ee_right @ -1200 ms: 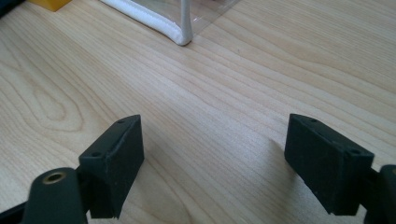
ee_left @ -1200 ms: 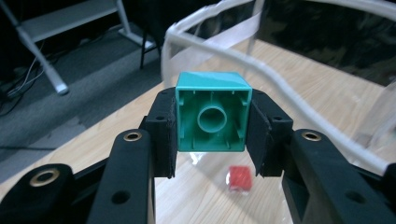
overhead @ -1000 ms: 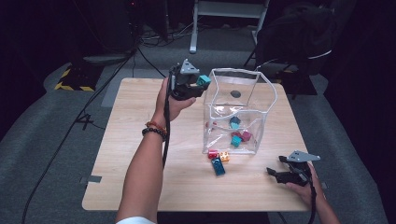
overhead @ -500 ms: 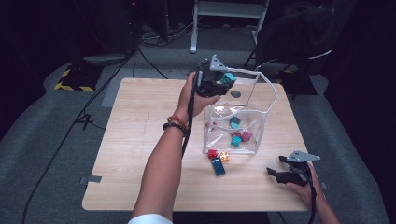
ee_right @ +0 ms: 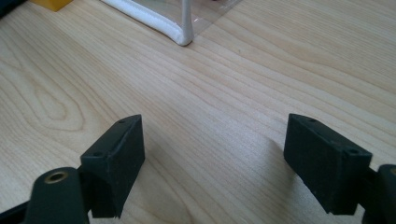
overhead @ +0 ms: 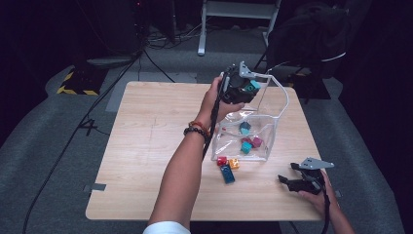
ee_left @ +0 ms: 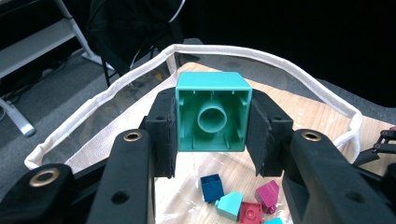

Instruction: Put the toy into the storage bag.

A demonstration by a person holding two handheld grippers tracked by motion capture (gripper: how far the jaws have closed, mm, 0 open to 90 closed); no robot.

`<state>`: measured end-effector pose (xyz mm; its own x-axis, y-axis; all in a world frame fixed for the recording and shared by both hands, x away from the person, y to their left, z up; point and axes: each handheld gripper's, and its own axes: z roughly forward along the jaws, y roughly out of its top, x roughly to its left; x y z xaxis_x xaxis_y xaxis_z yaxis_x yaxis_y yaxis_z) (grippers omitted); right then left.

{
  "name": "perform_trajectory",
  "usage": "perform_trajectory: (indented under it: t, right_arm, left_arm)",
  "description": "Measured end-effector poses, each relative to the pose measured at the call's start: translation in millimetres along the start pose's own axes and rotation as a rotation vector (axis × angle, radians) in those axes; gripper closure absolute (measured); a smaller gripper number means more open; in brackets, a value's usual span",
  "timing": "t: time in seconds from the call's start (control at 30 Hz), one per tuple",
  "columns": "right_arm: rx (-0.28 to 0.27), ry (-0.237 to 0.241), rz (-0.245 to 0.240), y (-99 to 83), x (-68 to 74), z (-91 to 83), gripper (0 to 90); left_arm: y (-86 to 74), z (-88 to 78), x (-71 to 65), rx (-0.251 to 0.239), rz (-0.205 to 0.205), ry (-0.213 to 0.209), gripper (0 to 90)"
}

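My left gripper (overhead: 249,87) (ee_left: 213,122) is shut on a teal brick (overhead: 253,86) (ee_left: 213,114), held above the open top of a clear bag (overhead: 280,92) (ee_left: 285,65) with a white rim. The brick's hollow underside faces the left gripper view's camera. Inside the bag lie several bricks: a dark blue one (overhead: 245,127) (ee_left: 212,186), a teal one (overhead: 246,146) (ee_left: 231,205) and magenta ones (overhead: 256,142) (ee_left: 267,194). My right gripper (overhead: 288,181) (ee_right: 212,158) rests open on the table near its front right edge, with nothing between its jaws.
On the wooden table (overhead: 146,146) in front of the bag lie a red brick (overhead: 222,161), an orange brick (overhead: 234,164) and a blue brick (overhead: 227,174). The bag's white corner seam (ee_right: 184,32) stands ahead of the right gripper. Cables run over the dark floor.
My left gripper has carried the teal brick to the right, from the bag's left side to above its opening. The right gripper has stayed in place.
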<state>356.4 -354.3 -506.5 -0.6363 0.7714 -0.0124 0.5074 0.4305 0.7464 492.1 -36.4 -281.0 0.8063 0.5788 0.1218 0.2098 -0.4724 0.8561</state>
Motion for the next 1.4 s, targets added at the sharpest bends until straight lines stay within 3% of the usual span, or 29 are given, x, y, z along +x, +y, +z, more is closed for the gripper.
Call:
perform_trajectory:
  t: [0.2, 0.3, 0.47, 0.77, 1.07, 1.23, 1.4]
  right_arm:
    - [0.000, 0.000, 0.000, 0.0, 0.0, 0.0, 20.8]
    - [0.000, 0.000, 0.000, -0.1, 0.0, 0.0, 20.9]
    - [0.000, 0.000, 0.000, -0.1, 0.0, 0.0, 20.8]
    - [0.000, 0.001, 0.000, -0.1, 0.0, -0.1, 20.8]
    - [0.002, 0.001, -0.003, -0.1, -0.2, -0.2, 20.7]
    - [0.003, 0.001, -0.002, -0.1, -0.3, -0.2, 20.7]
    - [0.001, 0.001, -0.002, -0.1, -0.2, -0.1, 20.7]
  left_arm:
    - [-0.9, 0.4, 1.8, 0.001, -0.009, 0.012, 58.7]
    - [-1.7, -0.2, 3.2, 0.000, -0.023, 0.023, 51.7]
    - [-2.3, -3.2, 4.5, -0.002, -0.028, 0.015, 52.1]
    - [-6.7, -16.3, 6.9, -0.012, -0.025, 0.031, 50.5]
    - [-18.2, -31.0, 20.1, -0.016, -0.063, 0.045, 45.7]
    - [-24.8, -37.4, 22.1, -0.002, -0.071, 0.088, 37.0]
    - [-31.5, -50.6, 24.9, -0.018, -0.078, 0.089, 32.6]
